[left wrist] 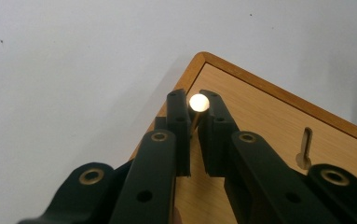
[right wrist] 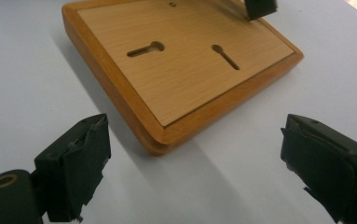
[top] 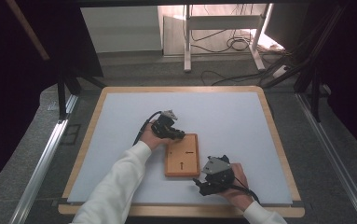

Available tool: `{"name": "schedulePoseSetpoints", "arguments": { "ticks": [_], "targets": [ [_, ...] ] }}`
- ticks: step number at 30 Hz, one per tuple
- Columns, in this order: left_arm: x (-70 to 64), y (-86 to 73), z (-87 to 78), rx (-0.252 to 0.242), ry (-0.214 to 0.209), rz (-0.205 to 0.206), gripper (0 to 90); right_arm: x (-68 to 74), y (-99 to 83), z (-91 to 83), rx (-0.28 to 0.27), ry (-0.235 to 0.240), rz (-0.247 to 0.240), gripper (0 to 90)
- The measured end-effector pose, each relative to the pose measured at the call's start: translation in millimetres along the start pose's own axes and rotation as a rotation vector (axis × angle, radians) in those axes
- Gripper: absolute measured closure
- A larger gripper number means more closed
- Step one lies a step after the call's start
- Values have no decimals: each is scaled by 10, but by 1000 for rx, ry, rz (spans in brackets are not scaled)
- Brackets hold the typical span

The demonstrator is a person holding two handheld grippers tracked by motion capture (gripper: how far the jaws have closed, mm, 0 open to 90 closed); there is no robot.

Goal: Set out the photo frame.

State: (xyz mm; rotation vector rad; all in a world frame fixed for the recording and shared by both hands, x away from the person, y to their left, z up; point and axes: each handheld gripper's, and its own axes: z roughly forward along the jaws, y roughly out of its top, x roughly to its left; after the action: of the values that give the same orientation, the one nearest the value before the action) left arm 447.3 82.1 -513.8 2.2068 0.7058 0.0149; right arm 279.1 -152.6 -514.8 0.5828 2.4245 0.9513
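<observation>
Counter (top: 120, 116): we see a pale sheet with a wooden rim.
Wooden board (top: 182, 154): we find it flat at mid-counter, with two keyhole slots (right wrist: 146, 48).
Right tongs (right wrist: 195, 163): we hold them wide, near the board's corner.
Left tongs (left wrist: 195, 116): we keep them narrow, clamping a brass peg (left wrist: 198, 102) over the board's far corner.

Left gripper (left wrist: 194, 116) jaws nearly closed, pinching small item, left forearm reaching forward. Right gripper (right wrist: 195, 158) jaws spread wide, low near table's near edge.
</observation>
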Motion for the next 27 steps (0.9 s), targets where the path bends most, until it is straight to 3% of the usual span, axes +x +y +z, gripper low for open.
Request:
{"name": "schedulePoseSetpoints", "arguments": {
  "ticks": [7,17,27],
  "targets": [
    [29,4,1,-1,-20,-22,840,62,82,147,18,-37,-53,57],
    [85,50,0,28,-48,-40,843,152,140,254,37,-52,-113,55],
    [95,50,0,25,-50,-46,844,216,202,362,17,-140,-199,77]
  ]
}}
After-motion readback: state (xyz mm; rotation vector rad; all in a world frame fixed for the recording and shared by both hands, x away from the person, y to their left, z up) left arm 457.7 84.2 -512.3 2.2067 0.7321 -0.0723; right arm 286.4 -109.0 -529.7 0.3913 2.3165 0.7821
